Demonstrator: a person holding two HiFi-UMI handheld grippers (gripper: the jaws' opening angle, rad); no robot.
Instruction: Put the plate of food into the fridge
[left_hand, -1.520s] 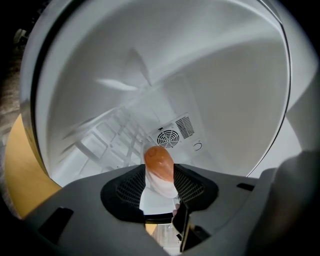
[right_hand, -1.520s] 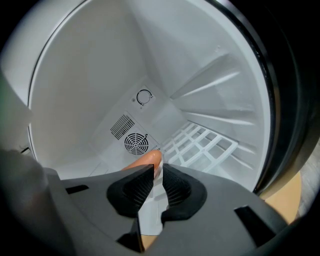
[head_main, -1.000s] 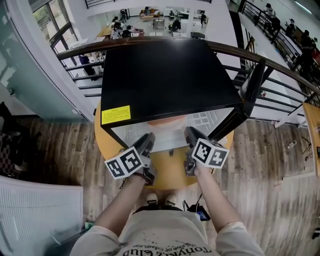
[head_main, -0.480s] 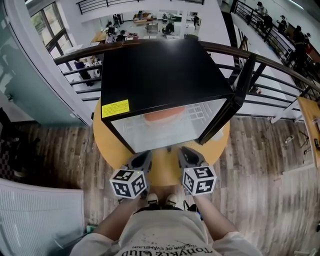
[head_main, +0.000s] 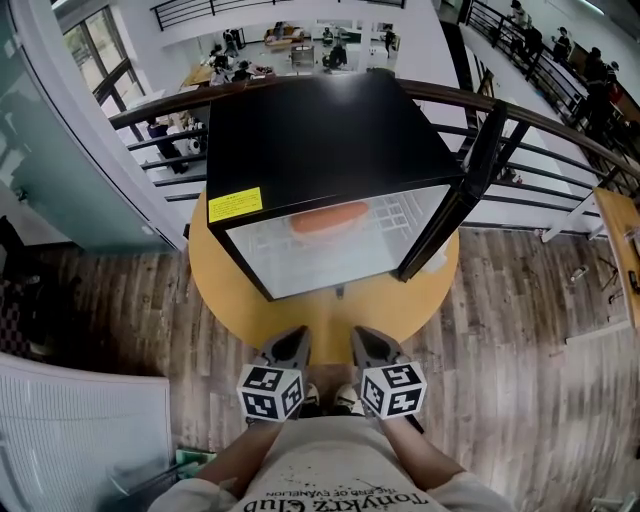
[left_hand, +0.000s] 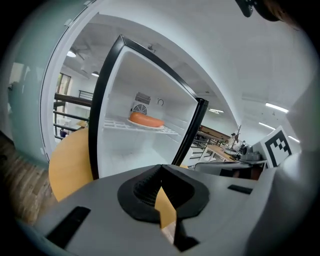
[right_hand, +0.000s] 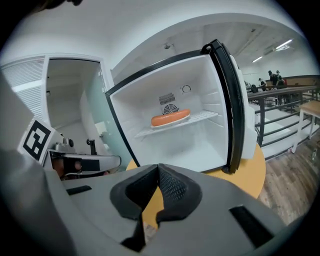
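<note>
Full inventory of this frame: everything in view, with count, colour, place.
Fridge: one, black outside, white inside, on the table.
Fridge door: one, black, open at the right.
Plate of food: one, orange-red food, on the shelf inside the fridge.
Shelf: one, white wire, across the fridge interior.
Sticker: one, yellow, fridge top, front left corner.
Table: one, round, yellow.
Railing: one, dark, behind the fridge.
Left gripper: grey, shut, empty, near the table edge.
Right gripper: grey, shut, empty, beside it.

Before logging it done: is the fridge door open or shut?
Open: the fridge door stands swung aside, plate of food visible inside.
</note>
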